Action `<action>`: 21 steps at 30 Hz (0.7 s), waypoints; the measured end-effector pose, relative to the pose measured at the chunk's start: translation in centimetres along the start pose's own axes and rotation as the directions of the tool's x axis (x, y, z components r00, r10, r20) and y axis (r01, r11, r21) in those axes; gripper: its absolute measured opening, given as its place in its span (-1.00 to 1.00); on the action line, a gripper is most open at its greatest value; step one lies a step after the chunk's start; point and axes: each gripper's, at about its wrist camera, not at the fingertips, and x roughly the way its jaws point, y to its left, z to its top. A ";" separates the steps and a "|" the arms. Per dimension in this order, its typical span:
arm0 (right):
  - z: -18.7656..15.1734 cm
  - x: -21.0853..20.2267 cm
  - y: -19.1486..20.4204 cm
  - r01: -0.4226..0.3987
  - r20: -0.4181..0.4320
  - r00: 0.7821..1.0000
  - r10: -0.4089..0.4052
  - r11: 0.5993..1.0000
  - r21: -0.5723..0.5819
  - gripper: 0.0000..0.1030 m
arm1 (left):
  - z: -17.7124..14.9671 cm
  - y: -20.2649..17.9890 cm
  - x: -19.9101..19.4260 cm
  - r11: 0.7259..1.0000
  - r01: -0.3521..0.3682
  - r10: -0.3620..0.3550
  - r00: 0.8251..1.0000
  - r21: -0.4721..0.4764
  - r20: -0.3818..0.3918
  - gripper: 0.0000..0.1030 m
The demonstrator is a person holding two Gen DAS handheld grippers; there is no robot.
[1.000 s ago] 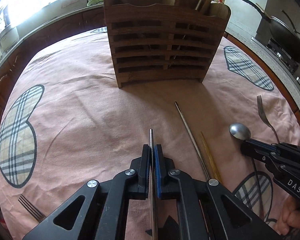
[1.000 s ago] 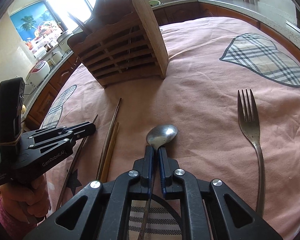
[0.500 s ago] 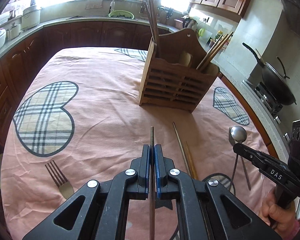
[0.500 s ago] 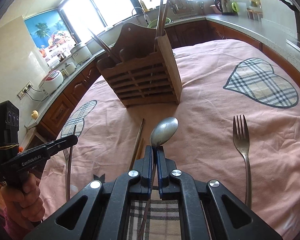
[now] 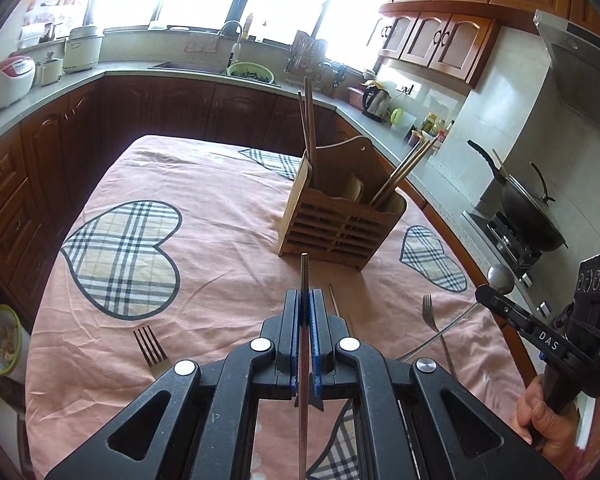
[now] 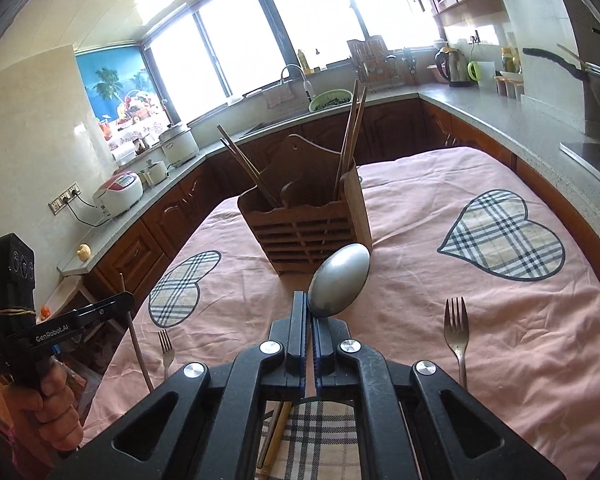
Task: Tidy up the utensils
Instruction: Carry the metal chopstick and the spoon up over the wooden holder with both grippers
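Note:
My left gripper (image 5: 305,295) is shut on a thin metal chopstick (image 5: 305,272), held in the air above the pink tablecloth (image 5: 220,264). My right gripper (image 6: 310,302) is shut on the handle of a steel spoon (image 6: 340,280), also lifted off the cloth. Ahead of both stands the slatted wooden utensil holder (image 5: 340,226) (image 6: 308,232), upright, with chopsticks leaning in its compartments. Each view shows the other gripper: the right gripper (image 5: 496,300) with the spoon (image 5: 501,278), the left gripper (image 6: 116,304) with the chopstick (image 6: 134,332).
Two forks lie on the cloth, one left (image 5: 150,346) (image 6: 165,346) and one right (image 5: 430,314) (image 6: 456,328). More chopsticks (image 5: 334,304) (image 6: 276,428) lie near the front. A wok (image 5: 528,216) sits on the stove at right; dark cabinets ring the table.
Both grippers have risen from the cloth, carrying the chopstick and the spoon up with them. The holder now appears smaller and lower in both views.

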 end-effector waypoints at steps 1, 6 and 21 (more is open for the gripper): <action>0.1 -0.2 0.1 0.001 0.005 1.000 -0.001 1.000 -0.001 -0.96 | 0.1 0.0 -0.5 1.000 0.003 -0.003 1.000 -0.001 0.010 -0.94; 0.6 -1.1 0.2 0.004 0.031 1.000 -0.003 1.000 -0.007 -0.96 | 0.3 0.0 -2.6 1.000 0.006 -0.005 0.998 -0.004 0.062 -0.94; 1.3 -2.3 0.5 0.004 0.067 0.998 -0.003 1.000 -0.021 -0.96 | 1.2 -0.4 -4.5 1.000 0.015 -0.016 0.993 0.014 0.120 -0.94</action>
